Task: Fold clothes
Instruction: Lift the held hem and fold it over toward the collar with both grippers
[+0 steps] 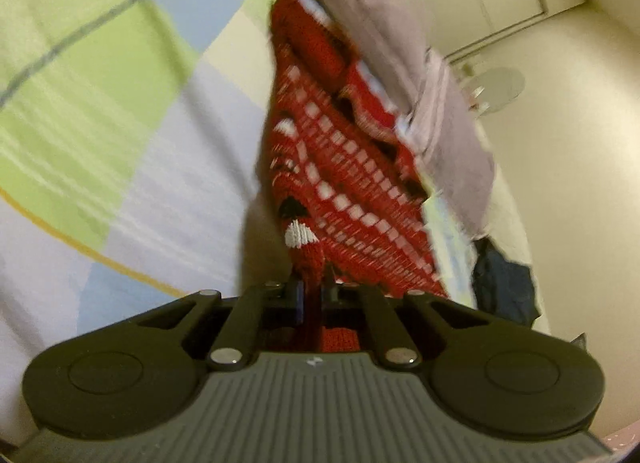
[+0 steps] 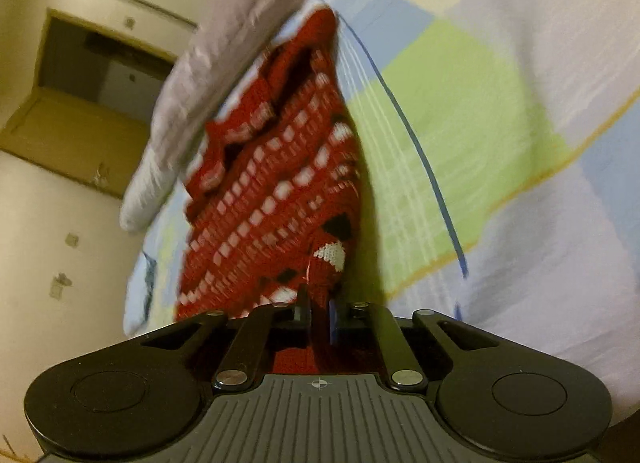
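Note:
A red knitted garment [image 1: 340,151] with a white check pattern and black marks lies stretched over the bed. In the left wrist view my left gripper [image 1: 314,287] is shut on one red corner of it, and the knit runs away from the jaws toward the far side. In the right wrist view the same red knitted garment [image 2: 272,191] hangs taut from my right gripper [image 2: 320,309], which is shut on another corner of it. Both views are blurred. The knit between the pads hides the fingertips.
The bed sheet [image 1: 100,103] has pale green, blue and white blocks. A lilac quilt [image 1: 432,95] lies bunched beyond the garment, also lilac quilt [image 2: 208,75]. Dark blue cloth [image 1: 504,287] lies at the bed's edge. Cream floor [image 1: 568,167], a doorway [image 2: 96,75].

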`<control>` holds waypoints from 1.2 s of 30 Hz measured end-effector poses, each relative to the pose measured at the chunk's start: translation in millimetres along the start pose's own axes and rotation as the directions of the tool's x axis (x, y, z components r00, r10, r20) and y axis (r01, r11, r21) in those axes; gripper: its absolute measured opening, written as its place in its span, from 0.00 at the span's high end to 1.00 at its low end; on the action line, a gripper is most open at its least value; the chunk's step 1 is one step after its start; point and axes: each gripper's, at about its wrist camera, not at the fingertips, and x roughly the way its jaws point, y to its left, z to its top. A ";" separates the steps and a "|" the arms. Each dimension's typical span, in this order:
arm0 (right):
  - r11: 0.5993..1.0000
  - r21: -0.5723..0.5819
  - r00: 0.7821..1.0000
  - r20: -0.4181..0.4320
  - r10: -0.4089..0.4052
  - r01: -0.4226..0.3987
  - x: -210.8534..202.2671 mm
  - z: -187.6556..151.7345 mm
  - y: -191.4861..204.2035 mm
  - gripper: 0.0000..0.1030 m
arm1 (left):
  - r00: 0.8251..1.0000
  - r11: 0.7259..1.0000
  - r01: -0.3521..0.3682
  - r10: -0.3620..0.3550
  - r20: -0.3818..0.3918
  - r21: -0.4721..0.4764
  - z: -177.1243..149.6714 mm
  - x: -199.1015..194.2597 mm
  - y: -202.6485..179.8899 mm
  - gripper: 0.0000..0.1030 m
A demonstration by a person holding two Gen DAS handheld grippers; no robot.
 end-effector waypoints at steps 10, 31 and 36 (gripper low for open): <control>0.993 0.006 0.986 0.119 0.118 -0.120 -60.6 -7.7 41.3 0.96 | 0.995 0.992 0.069 -0.076 0.071 0.107 -7.1 -70.5 -39.3 0.97; 0.989 0.079 0.991 0.064 0.122 -0.127 -165.1 -132.2 37.3 0.96 | 0.995 0.996 0.088 -0.087 0.043 -0.022 -119.1 -176.1 -13.4 0.97; 0.991 0.029 0.990 0.047 0.133 -0.134 -152.6 -95.7 56.5 0.96 | 0.993 0.993 0.115 -0.115 0.033 -0.009 -72.1 -161.3 -25.0 0.96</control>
